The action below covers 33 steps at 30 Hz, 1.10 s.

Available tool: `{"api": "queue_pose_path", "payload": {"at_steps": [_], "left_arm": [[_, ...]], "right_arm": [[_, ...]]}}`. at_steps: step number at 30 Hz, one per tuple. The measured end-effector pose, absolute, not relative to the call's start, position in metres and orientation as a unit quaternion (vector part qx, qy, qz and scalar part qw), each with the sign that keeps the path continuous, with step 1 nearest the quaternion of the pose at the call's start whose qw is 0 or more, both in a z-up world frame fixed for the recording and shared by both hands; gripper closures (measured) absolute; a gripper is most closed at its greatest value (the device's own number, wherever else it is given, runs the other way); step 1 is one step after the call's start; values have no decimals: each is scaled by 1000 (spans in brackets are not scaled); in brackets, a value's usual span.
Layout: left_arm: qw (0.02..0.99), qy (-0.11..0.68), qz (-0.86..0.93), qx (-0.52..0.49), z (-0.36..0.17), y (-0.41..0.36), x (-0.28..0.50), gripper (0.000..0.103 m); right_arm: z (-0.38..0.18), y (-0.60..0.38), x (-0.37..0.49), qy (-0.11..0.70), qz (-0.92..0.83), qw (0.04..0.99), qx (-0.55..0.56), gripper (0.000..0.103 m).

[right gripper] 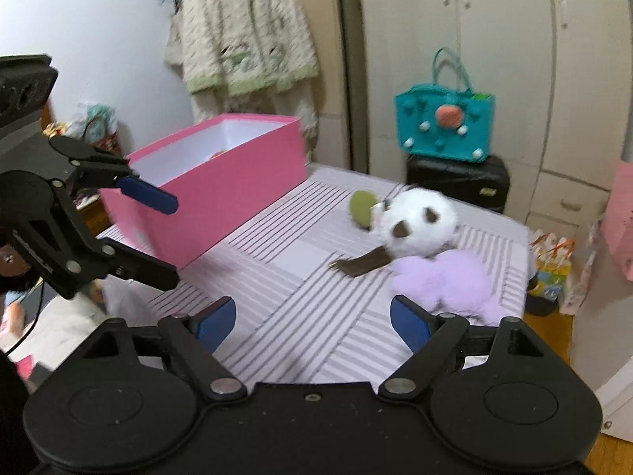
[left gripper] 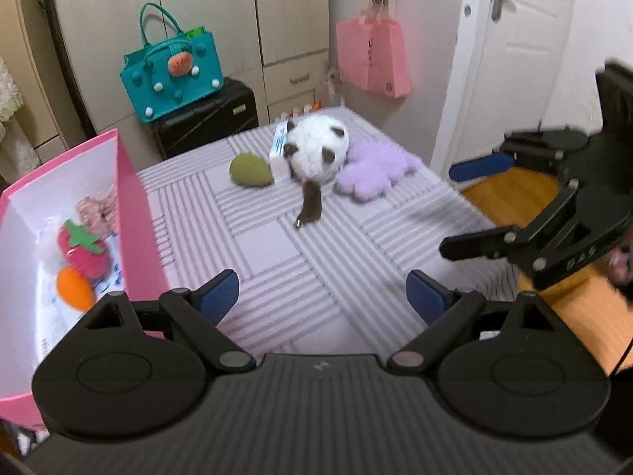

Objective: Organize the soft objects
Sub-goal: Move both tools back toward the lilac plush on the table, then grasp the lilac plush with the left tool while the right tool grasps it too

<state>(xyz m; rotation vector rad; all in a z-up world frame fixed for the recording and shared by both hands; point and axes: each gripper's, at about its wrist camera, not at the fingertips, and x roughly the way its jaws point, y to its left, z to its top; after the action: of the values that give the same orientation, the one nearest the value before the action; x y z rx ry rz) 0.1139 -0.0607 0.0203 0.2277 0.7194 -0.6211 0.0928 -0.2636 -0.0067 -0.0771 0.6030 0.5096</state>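
Ahead of both wide-open, empty hand-held grippers [left gripper: 322, 297] [right gripper: 312, 322], panda plush [left gripper: 316, 148] is looking light and squishy; I'm guessing mid-body pinch.

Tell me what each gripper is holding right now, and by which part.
Nothing is held. The left gripper and the right gripper both stand open over the striped table, with nothing between their fingers.
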Motion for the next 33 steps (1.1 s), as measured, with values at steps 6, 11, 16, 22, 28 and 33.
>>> {"api": "queue_pose_path", "payload": {"at_steps": [6, 11, 16, 22, 28, 33], "left_arm": [[890, 329, -306, 80, 2, -81, 139, 10], [890, 325, -313, 60, -12, -102, 167, 10], [894, 327, -304, 27, -23, -120, 193, 11], [875, 362, -318, -39, -39, -135, 222, 14], [863, 379, -327, -73, -57, -149, 239, 26], [860, 382, -331, -73, -66, -160, 241, 39]], "right_arm": [[-38, -291, 121, 282, 187, 941, -20, 12], [-55, -305, 148, 298, 152, 942, -28, 12], [-64, -311, 171, 295, 141, 943, -55, 12], [-69, -315, 196, 311, 176, 930, -85, 11], [-77, -317, 213, 329, 213, 914, -107, 11], [-79, -318, 218, 327, 240, 906, -118, 11]]}}
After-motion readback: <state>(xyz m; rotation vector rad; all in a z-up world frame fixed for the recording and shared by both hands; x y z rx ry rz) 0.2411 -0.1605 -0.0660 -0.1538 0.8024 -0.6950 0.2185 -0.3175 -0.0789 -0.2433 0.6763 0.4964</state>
